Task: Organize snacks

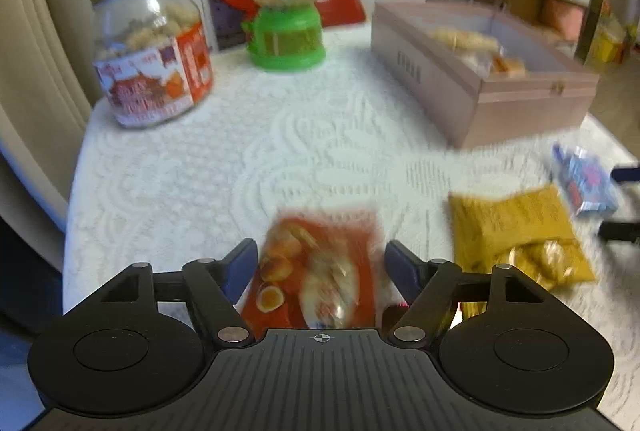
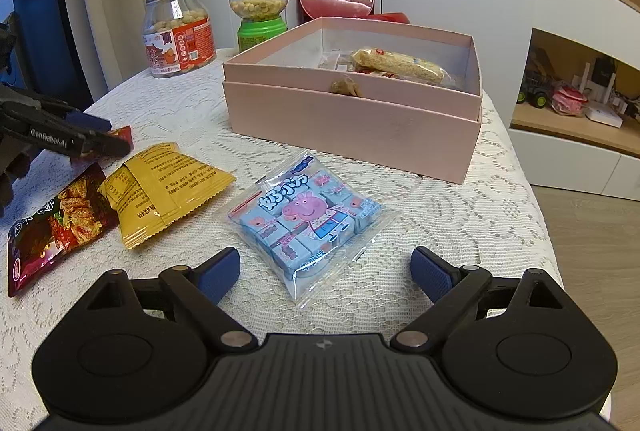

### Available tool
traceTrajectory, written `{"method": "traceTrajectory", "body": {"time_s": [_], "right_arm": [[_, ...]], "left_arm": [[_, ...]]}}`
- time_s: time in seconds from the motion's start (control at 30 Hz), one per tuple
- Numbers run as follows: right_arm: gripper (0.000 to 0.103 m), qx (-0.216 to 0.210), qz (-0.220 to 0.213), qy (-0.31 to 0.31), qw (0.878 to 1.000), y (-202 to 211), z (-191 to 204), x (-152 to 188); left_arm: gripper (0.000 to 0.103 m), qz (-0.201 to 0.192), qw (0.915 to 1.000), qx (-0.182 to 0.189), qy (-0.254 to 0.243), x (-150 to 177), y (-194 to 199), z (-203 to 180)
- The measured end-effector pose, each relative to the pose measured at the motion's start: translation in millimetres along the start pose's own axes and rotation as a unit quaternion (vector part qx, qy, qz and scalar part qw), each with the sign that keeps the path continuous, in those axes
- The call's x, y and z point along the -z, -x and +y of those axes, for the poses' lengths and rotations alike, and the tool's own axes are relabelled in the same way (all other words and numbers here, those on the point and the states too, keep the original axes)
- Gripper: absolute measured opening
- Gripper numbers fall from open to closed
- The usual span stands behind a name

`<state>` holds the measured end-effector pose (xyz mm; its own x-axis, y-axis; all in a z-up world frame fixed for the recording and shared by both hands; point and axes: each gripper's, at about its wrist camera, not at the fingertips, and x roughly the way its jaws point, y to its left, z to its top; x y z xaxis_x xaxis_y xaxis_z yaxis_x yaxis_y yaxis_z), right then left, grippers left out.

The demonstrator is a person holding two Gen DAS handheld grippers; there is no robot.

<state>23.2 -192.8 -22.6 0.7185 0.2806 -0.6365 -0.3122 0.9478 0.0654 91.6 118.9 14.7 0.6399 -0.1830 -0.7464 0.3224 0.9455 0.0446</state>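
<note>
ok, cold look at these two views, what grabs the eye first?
The open pink box, far right on the lace cloth, with a few snacks already inside. In front of it lies the blue Peppa Pig pack, just ahead of the open right gripper. To the left, the open left gripper straddles a red packet, beside a yellow packet.

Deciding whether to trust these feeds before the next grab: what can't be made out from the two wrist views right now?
- Red snack packet, left wrist view: motion blur makes its print unreadable, and the left gripper body covers its near end.
- Pink box, right wrist view: the front wall hides the lower contents.
- Dark red packet, right wrist view: cut off at the left edge.
- Jar label: too small to read.
</note>
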Motion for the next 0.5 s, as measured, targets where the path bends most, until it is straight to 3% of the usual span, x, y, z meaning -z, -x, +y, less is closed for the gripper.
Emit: {"method": "traceTrajectory", "body": {"time_s": [0.23,0.4,0.5], "right_arm": [[0.093,-0.001,0.005,0.010,1.000,-2,2,0],[0.093,0.002,0.006,-0.002,1.000,-1,-3,-4],[0.093,0.006,0.005,-0.004,1.000,6,-4,-7]], "left_arm": [[0.073,-0.034,0.9980,0.009,0.052,13,9,3],[0.072,-0.072,0.9890,0.051,0.119,25,27,2],[0.072,-0.088,0.9860,0.047,0.134,27,41,1]]}}
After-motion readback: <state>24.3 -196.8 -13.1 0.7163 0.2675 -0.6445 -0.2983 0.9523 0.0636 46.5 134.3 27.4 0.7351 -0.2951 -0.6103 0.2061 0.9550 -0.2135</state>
